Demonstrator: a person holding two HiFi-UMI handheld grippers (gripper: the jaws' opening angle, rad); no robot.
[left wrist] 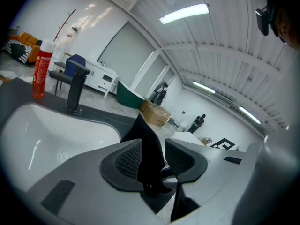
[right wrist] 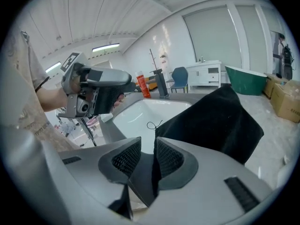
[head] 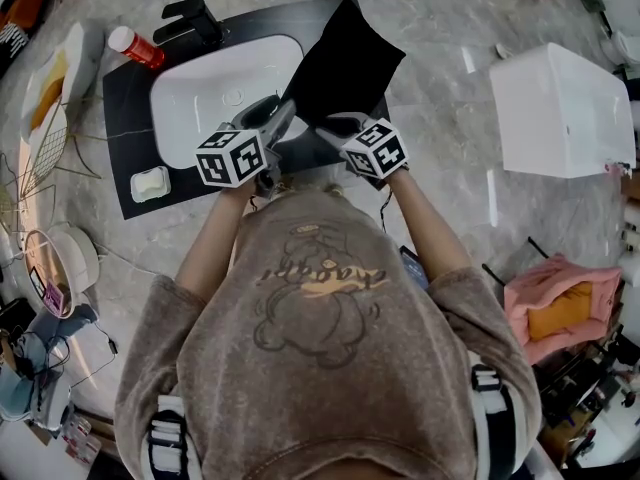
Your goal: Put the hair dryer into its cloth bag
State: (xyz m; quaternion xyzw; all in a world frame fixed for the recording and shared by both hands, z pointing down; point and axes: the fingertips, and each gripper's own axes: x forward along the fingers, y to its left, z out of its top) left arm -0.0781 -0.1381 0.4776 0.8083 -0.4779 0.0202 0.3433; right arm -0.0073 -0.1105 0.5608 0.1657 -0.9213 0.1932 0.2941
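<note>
The black cloth bag point(head: 342, 63) stands raised over the right side of the white sink point(head: 200, 98). A fold of the bag point(left wrist: 149, 144) fills the gap of my left gripper point(left wrist: 152, 158), which is shut on it near the sink's right rim point(head: 285, 116). My right gripper point(right wrist: 147, 156) is open. The bag's edge point(right wrist: 206, 121) with its drawstring lies against the right-hand pad point(right wrist: 168, 158), apart from the other pad. In the head view the right gripper point(head: 328, 123) sits just right of the left one. No hair dryer shows clearly in any view.
The sink sits in a dark counter point(head: 125, 118) with a black faucet point(head: 190, 18), a red-and-white bottle point(head: 135, 46) and a soap dish point(head: 150, 183). A white box point(head: 560, 108) stands on the floor to the right, and a pink cloth point(head: 555, 308) lies below it.
</note>
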